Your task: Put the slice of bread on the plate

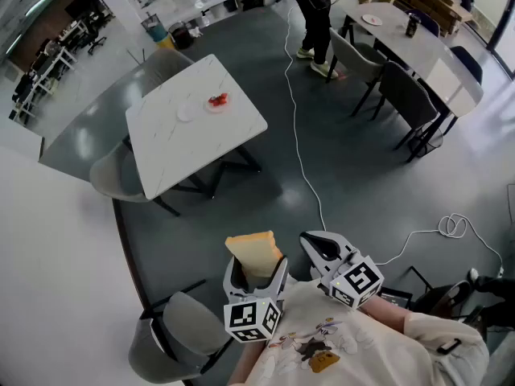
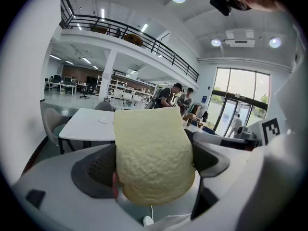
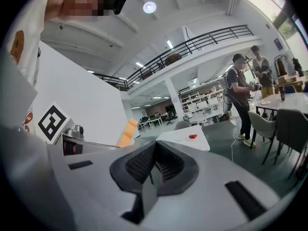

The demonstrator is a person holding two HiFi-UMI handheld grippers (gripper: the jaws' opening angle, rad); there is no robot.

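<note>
Head view: bread slice [image 1: 256,254], apparently upright

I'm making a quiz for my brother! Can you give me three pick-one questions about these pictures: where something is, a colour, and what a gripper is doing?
1. Where is the slice of bread?
A) on a chair
B) between the jaws of the left gripper
C) on the floor

2. What colour is the food on the white table?
A) green
B) blue
C) red

3. How do the jaws of the right gripper stand?
A) together, empty
B) wide apart
C) holding a cup

Answers: B, its pads press the bread's sides; C, the food shows red in the head view; A, the pads meet with nothing between.
</note>
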